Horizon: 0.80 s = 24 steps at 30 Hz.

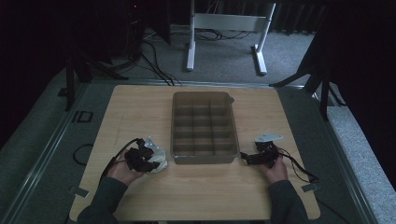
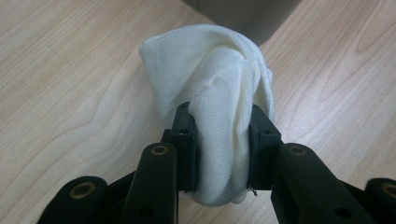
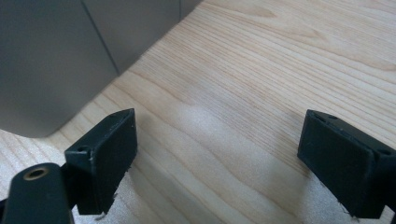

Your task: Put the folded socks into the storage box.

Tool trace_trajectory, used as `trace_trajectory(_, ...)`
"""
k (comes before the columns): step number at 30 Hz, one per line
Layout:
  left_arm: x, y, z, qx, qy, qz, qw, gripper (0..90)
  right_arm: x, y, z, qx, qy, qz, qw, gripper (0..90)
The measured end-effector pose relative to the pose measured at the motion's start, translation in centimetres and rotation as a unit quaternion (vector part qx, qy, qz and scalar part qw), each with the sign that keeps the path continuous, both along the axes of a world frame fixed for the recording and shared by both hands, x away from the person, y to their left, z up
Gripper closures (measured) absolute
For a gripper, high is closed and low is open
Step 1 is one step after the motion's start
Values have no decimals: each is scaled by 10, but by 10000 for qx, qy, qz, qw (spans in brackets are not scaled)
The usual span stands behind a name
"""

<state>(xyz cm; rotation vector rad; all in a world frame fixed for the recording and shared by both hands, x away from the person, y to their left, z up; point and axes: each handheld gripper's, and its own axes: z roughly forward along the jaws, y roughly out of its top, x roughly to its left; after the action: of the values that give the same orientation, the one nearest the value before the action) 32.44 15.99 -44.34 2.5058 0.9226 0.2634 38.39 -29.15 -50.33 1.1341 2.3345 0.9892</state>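
Observation:
A bunched white cloth [image 2: 219, 107] is squeezed between the jaws of my left gripper [image 2: 220, 147], which is shut on it. From above, that cloth [image 1: 156, 156] rests on the wooden table just left of the grey divided tray [image 1: 204, 157], with my left gripper [image 1: 145, 161] at its near-left side. My right gripper [image 1: 247, 157] lies low by the tray's near right corner. Its jaws stand wide apart over bare wood [image 3: 224, 154], open, with nothing between them. The tray's grey wall [image 3: 51, 70] fills the upper left of the right gripper view.
The tray has several compartments and sits at the table's middle. White table legs [image 1: 190, 42] and cables lie on the floor beyond the far edge. Bare wood spreads along the near edge between both forearms.

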Motion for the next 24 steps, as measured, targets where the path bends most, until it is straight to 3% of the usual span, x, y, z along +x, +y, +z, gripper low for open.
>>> trace_trajectory(5,-1,3,6,-129,6,-70,9999,702,0,0,0,-1,0,0,10000,115)
trace_trajectory(24,2,3,21,-207,-27,-208,9996,701,0,0,0,3,7,-5,10000,115)
